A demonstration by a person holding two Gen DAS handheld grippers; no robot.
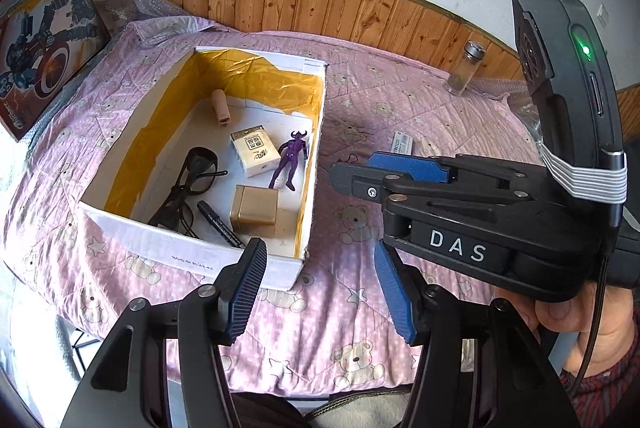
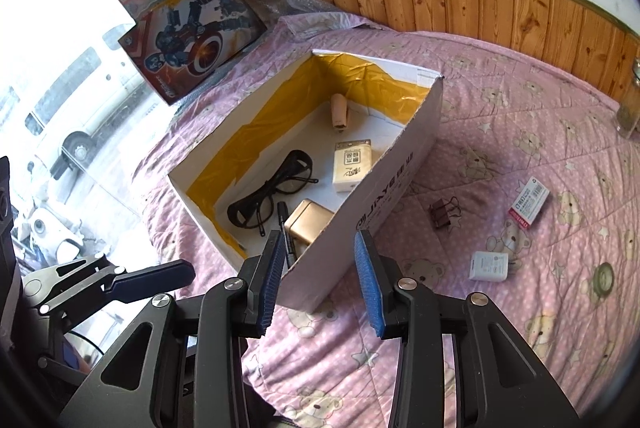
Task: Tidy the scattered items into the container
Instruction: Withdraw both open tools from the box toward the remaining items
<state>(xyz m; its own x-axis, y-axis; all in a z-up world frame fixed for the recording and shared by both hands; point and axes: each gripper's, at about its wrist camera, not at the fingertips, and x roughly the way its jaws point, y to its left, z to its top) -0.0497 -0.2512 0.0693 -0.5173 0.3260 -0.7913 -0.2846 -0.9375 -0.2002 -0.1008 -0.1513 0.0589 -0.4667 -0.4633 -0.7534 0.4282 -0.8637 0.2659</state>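
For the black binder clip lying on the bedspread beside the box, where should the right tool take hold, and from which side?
Grip the binder clip across its black folded body, not the thin wire handles splayed toward the right. It lies low on the pink bedspread, clear of the box, so coming down from above with the open right tool looks best.

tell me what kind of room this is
Probably a bedroom: a pink teddy-bear quilt covers what looks like a bed set against wood wall panelling, with toy boxes beside a window.
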